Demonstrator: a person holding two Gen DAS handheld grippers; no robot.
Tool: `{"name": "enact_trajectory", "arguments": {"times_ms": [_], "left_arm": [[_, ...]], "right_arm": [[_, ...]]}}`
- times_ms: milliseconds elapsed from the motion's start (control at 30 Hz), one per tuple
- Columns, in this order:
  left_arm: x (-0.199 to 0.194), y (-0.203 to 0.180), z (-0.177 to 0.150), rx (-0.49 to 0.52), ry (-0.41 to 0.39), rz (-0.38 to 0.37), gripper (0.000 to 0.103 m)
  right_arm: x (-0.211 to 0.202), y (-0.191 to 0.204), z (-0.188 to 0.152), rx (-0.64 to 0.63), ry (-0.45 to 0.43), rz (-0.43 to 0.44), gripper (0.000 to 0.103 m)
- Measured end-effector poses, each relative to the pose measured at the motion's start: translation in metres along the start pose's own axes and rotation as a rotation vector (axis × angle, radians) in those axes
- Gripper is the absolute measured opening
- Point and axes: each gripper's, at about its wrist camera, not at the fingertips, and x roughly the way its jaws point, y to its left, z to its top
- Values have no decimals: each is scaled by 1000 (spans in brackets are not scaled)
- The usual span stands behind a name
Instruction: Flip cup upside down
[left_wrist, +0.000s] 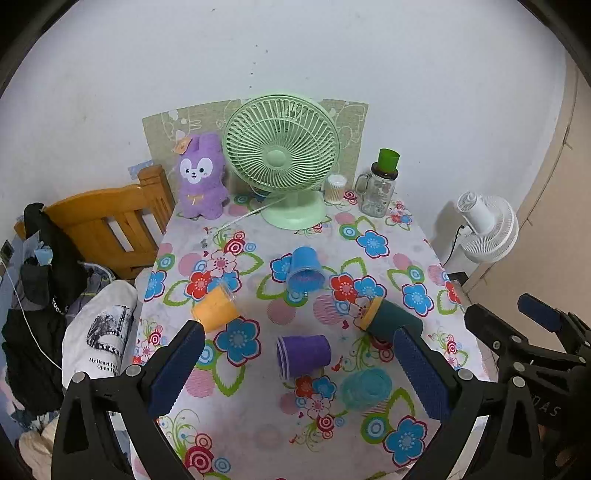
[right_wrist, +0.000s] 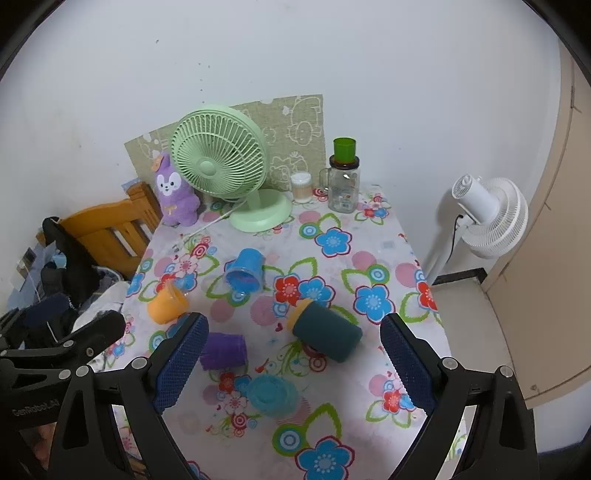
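Several cups lie on the floral tablecloth (left_wrist: 258, 424). A blue cup (left_wrist: 304, 271) (right_wrist: 245, 273) lies on its side, mouth toward me. An orange cup (left_wrist: 216, 306) (right_wrist: 166, 303) lies on its side at the left. A purple cup (left_wrist: 304, 355) (right_wrist: 223, 350) lies on its side. A dark teal cup with a yellow rim (left_wrist: 388, 319) (right_wrist: 325, 332) lies on its side. A light teal cup (left_wrist: 365, 387) (right_wrist: 271, 395) stands upside down. My left gripper (left_wrist: 299, 373) is open and empty above the near table. My right gripper (right_wrist: 293, 365) is open and empty above the teal cups.
A green desk fan (left_wrist: 282, 155), a purple plush rabbit (left_wrist: 201, 177), a glass jar with a green cup on top (left_wrist: 380, 184) and a small tub (left_wrist: 336, 188) stand at the back. A wooden chair (left_wrist: 107, 229) with clothes stands left, a white fan (right_wrist: 487, 218) right.
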Motion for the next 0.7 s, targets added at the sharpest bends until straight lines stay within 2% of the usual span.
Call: {"name": "enact_trajectory", "arguments": {"times_ms": [700], "left_arm": [[-7, -4, 0, 0, -18, -16, 103]], "right_arm": [[-13, -2, -4, 8, -42, -42, 96]]}}
